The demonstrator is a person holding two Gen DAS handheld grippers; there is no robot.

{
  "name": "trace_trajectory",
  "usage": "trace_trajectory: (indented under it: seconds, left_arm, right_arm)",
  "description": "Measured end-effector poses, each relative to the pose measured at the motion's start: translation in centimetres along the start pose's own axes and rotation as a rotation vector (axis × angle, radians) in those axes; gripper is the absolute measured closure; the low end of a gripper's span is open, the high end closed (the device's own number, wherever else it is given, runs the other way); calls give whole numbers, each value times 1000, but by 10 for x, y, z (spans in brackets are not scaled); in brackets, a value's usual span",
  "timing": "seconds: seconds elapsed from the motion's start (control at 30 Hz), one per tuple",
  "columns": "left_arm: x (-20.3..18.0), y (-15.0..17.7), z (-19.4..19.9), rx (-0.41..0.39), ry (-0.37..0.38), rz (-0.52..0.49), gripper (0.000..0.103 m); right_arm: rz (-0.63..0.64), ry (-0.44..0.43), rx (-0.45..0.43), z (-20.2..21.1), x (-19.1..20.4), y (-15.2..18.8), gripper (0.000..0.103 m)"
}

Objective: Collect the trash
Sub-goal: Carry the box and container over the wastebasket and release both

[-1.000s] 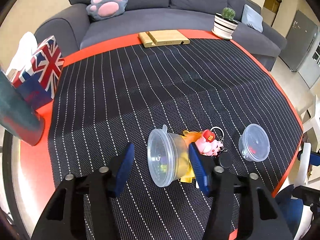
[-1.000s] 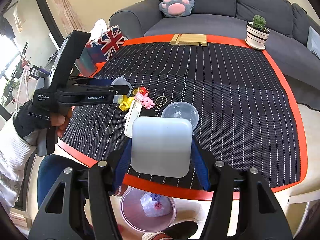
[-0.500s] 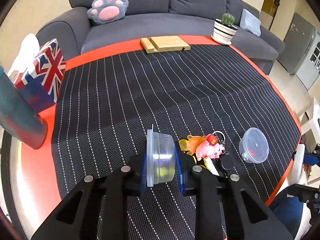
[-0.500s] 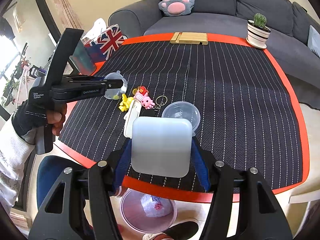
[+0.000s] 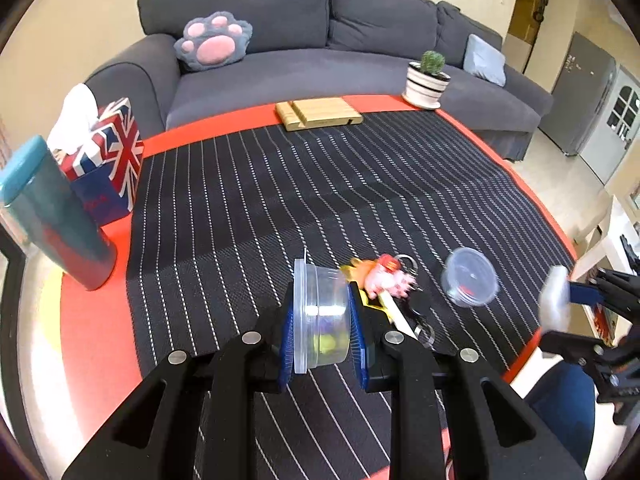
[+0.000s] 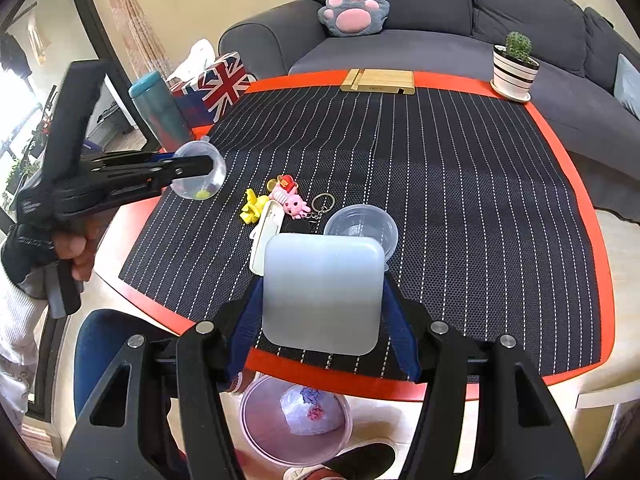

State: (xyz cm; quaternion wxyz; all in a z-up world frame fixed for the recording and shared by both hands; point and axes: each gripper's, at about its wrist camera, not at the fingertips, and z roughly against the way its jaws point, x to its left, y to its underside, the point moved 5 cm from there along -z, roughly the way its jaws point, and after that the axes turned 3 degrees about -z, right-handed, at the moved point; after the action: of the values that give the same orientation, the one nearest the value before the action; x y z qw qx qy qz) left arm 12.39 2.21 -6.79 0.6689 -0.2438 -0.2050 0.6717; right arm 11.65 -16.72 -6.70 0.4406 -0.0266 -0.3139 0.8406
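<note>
My left gripper (image 5: 320,328) is shut on a clear plastic cup (image 5: 318,320) with yellow bits inside, held above the striped mat; it also shows in the right wrist view (image 6: 200,176). My right gripper (image 6: 322,300) is shut on a white square lid (image 6: 322,292), held over the table's near edge. A second clear round container (image 6: 362,228) lies on the mat just beyond the lid. A yellow wrapper (image 6: 251,209) lies on the mat. A trash bin (image 6: 296,420) with a bag in it stands on the floor below the right gripper.
A pink pig keychain (image 6: 292,198) and a white card holder (image 6: 266,236) lie by the wrapper. A teal bottle (image 5: 56,216), Union Jack tissue box (image 5: 108,160), wooden stand (image 5: 318,114) and potted cactus (image 5: 426,80) stand along the table's edges. A grey sofa is behind.
My left gripper closed on the clear cup and lifted it off the mat, up and to the left. My right gripper kept the lid almost still.
</note>
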Motion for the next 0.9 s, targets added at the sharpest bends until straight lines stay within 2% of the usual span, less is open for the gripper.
trace_trajectory:
  seconds: [0.53,0.9]
  left_arm:
    - [-51,44,60,-64,74,-77,80]
    - [-74,91,74,-45,131,-68,80]
  right_arm:
    - [35,-11,-29,33,16,29,45]
    - [77,-22,-25,57,33,67,45]
